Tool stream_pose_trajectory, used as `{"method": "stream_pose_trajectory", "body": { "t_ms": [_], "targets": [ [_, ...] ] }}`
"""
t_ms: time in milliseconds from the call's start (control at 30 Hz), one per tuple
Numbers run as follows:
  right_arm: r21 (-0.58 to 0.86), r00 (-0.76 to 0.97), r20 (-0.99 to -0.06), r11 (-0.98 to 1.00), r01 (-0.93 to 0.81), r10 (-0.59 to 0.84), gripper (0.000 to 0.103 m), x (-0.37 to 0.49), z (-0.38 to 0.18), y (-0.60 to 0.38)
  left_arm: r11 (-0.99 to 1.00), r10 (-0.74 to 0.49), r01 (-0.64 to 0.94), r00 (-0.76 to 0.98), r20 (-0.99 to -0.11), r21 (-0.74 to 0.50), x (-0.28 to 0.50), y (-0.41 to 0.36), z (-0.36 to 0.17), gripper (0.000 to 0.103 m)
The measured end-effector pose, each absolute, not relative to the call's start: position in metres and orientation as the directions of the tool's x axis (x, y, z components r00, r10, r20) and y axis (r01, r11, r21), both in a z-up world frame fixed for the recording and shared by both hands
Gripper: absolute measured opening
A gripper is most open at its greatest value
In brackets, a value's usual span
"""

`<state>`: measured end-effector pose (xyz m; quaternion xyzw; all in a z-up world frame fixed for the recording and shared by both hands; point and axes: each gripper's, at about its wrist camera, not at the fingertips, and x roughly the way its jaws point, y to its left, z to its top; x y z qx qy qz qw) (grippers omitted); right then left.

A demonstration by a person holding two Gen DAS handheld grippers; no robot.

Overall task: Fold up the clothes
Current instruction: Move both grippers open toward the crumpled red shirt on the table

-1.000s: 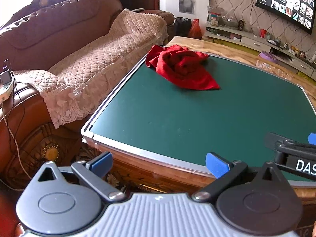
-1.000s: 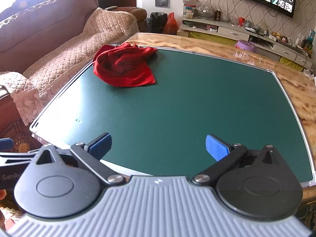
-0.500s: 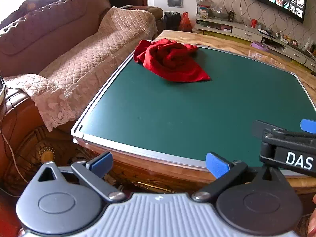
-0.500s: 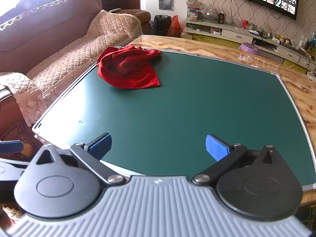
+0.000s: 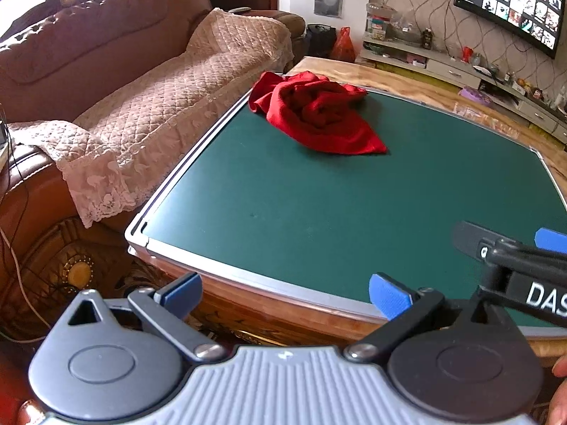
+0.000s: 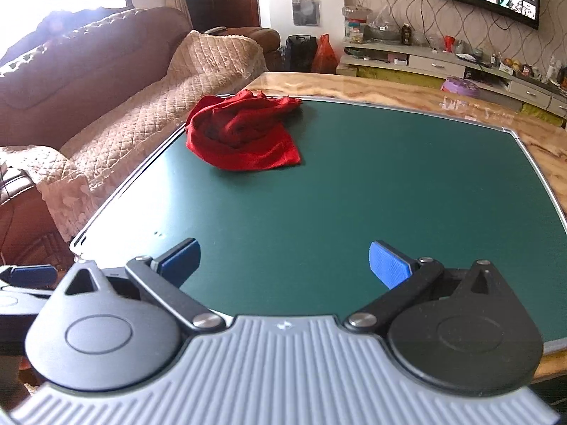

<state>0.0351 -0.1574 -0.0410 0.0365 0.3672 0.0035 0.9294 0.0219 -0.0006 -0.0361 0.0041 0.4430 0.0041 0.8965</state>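
At the far left corner of the green-topped, metal-framed bench, beside a brown sofa draped in a quilted beige cover, a crumpled red cloth garment lies in a loose heap, not folded. We hold both tools back at the near edge, well apart from it. Our left hand-held gripper hangs just off the bench's near left corner, blue pads spread wide and nothing between them; our right hand-held gripper sits over the near edge, likewise spread and empty. From both, the garment lies ahead and to the left, across most of the green surface. We judge the left one the nearer, since it stands on the garment's side of the bench.

The heap runs roughly from the sofa-side rim toward the bench's middle, ending in a flat pointed corner that faces the open green.

From the left wrist camera we see that pointed corner clearly, plus the right tool's black arm at the frame's right edge. From the right wrist camera we see instead the heap's rolled, hollow centre and its far edge touching the bench frame. Neither view shows sleeves, collar or hem, so we cannot tell what kind of garment it is.
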Motion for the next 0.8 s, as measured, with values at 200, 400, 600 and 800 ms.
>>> {"method": "stream_pose_trajectory", "body": {
  "t_ms": [200, 400, 600, 800],
  "targets": [
    [0.089, 0.736, -0.674, 0.996, -0.004, 0.063, 0.103, 0.042, -0.045, -0.162, 1.0, 0.002, 0.005, 0.589, -0.808, 0.006, 0.032, 0.0, -0.04, 0.103],
    [0.087, 0.728, -0.683, 0.996, -0.003, 0.062, 0.103, 0.053, -0.047, -0.168, 1.0, 0.004, -0.003, 0.572, -0.82, 0.003, 0.043, -0.002, -0.045, 0.103],
    [0.078, 0.722, -0.689, 0.997, -0.006, 0.058, 0.103, 0.066, -0.049, -0.169, 1.0, 0.015, 0.001, 0.563, -0.826, 0.02, 0.054, -0.006, -0.049, 0.103],
    [0.055, 0.73, -0.682, 0.998, -0.023, 0.054, 0.103, 0.073, -0.056, -0.163, 0.999, 0.027, 0.006, 0.554, -0.832, 0.037, 0.065, -0.011, -0.053, 0.103]
  ]
}}
